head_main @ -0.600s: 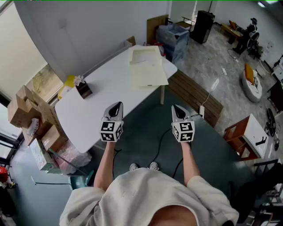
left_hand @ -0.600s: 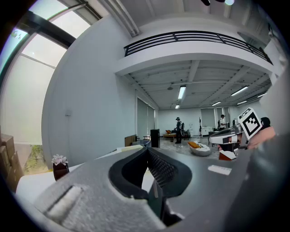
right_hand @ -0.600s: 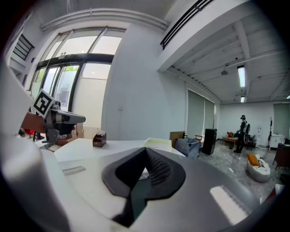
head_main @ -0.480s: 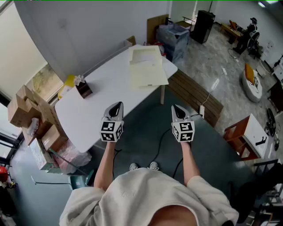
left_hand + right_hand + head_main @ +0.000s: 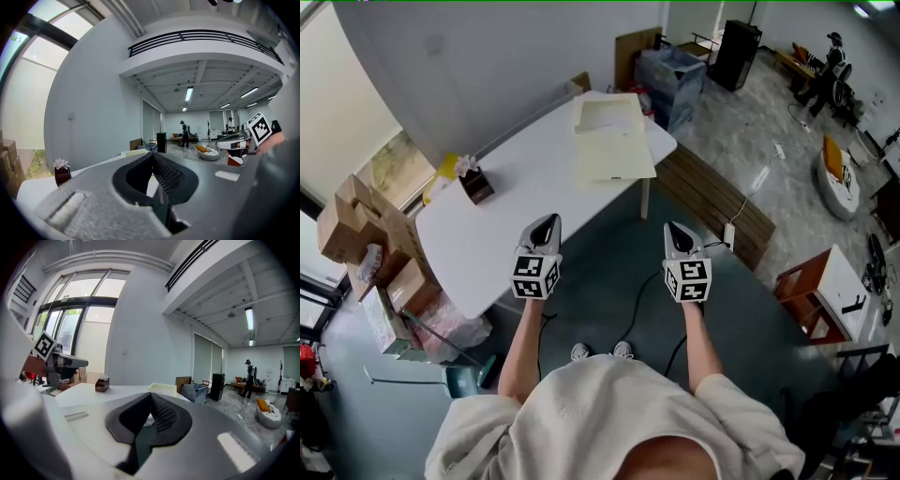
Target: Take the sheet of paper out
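A pale yellow folder with paper (image 5: 614, 141) lies flat at the far right end of the white table (image 5: 525, 206); it also shows as a thin slab (image 5: 164, 387) beyond the right jaws. My left gripper (image 5: 548, 223) hovers over the table's near edge, shut with nothing in it, its jaws meeting at the tip (image 5: 152, 154). My right gripper (image 5: 674, 229) is held in the air beside the table, over the dark floor, also shut and empty (image 5: 151, 395). Both point toward the folder from well short of it.
A brown tissue box (image 5: 476, 185) stands at the table's far left edge. Cardboard boxes (image 5: 366, 244) are stacked left of the table. A slatted wooden bench (image 5: 712, 206) lies right of it, a blue bin (image 5: 670, 80) behind. A cable runs over the floor under my hands.
Both grippers have kept their places and stayed shut. Only the head view has shifted slightly.
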